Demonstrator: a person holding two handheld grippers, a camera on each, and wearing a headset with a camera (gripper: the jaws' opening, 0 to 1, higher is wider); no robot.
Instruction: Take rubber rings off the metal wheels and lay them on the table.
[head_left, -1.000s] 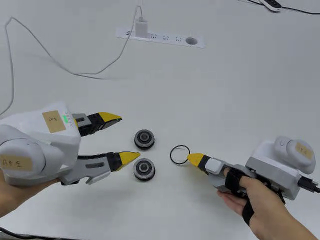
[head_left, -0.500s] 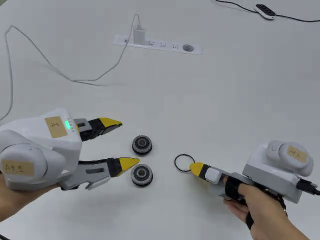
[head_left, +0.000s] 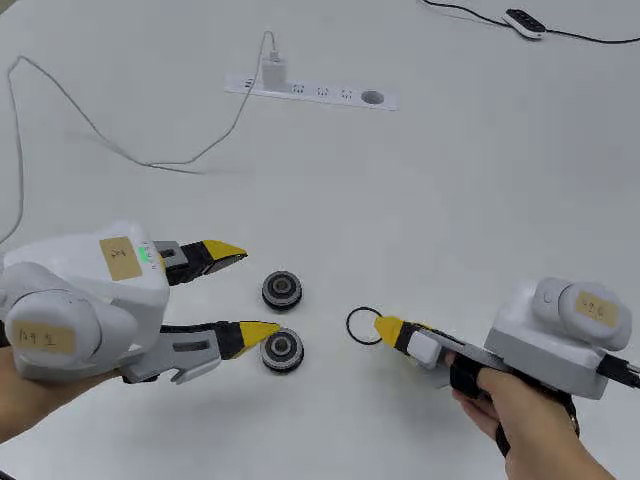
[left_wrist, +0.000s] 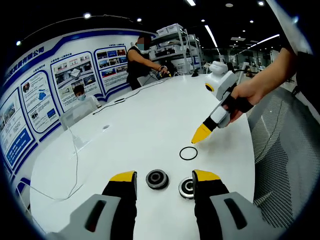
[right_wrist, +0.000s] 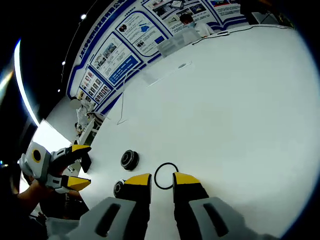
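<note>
Honestly, whether the metal wheels (head_left: 282, 289) carry rings is too small to tell. Left tongs (head_left: 245, 291) gape wide, empty, beside them. Right tongs (right_wrist: 161, 179), barely parted, hold nothing, tips just beside a rubber ring (head_left: 362, 325) lying on the table (head_left: 450, 200).

Two wheels sit on the tabletop (head_left: 470, 200), the far wheel (head_left: 282, 289) just behind the near wheel (head_left: 282, 350), with a small gap between them. The ring (head_left: 362, 325) lies flat to their right, between the wheels and the right gripper (head_left: 383, 326), just ahead of its tips. The left gripper (head_left: 256, 292) is to the left of the wheels. The far wheel lies ahead of the gap between its fingers (head_left: 245, 335), and the near wheel is just beside the nearer fingertip. Well behind everything lies a power strip (head_left: 310, 91), and a cable (head_left: 120, 152) trails from it off to the left.
</note>
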